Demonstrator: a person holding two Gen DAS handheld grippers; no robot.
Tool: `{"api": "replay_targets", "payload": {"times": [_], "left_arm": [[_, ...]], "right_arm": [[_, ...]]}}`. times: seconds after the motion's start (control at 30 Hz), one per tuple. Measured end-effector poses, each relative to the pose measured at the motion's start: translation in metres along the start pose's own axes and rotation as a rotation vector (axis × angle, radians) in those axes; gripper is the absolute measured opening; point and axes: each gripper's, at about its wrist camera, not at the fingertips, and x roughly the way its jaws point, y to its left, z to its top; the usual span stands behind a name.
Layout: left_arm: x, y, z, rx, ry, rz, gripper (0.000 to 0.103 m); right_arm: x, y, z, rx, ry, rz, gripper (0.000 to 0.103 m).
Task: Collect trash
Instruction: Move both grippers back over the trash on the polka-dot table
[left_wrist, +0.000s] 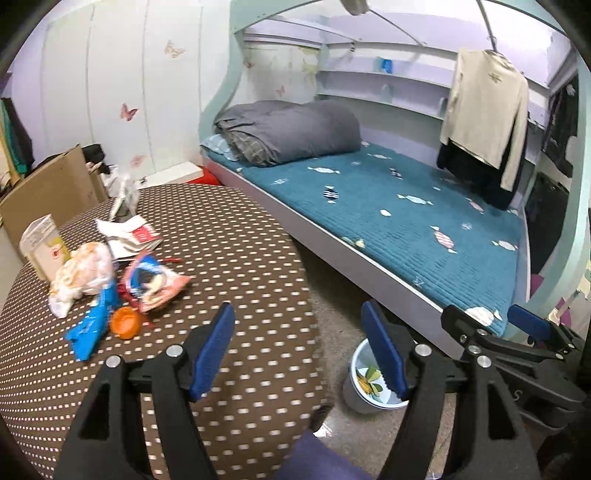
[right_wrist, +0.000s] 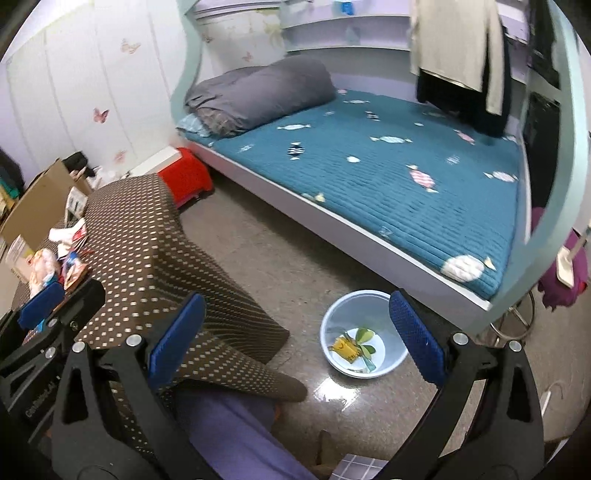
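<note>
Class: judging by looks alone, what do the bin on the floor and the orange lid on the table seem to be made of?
Bin: likely thin plastic, pale blue, smooth and slightly glossy; its rim and wall are moulded in one seamless piece. Orange lid: probably plastic too, with an even, bright colour and rounded edge; the blur hides finer detail.

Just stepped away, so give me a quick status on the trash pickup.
Left gripper and right gripper both open, empty. Trash pile on the dotted table. Bin on the floor holds some scraps. Path clear.
</note>
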Motion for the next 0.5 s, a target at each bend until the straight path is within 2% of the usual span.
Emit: {"api": "replay_targets", "payload": {"times": [0.5], "left_arm": [[-0.008, 0.096, -0.004, -0.115, 0.02, 0.134, 0.074]], "right_arm": [[0.015, 0.093, 0.002, -0.122, 0.04, 0.099, 0.098]]}}
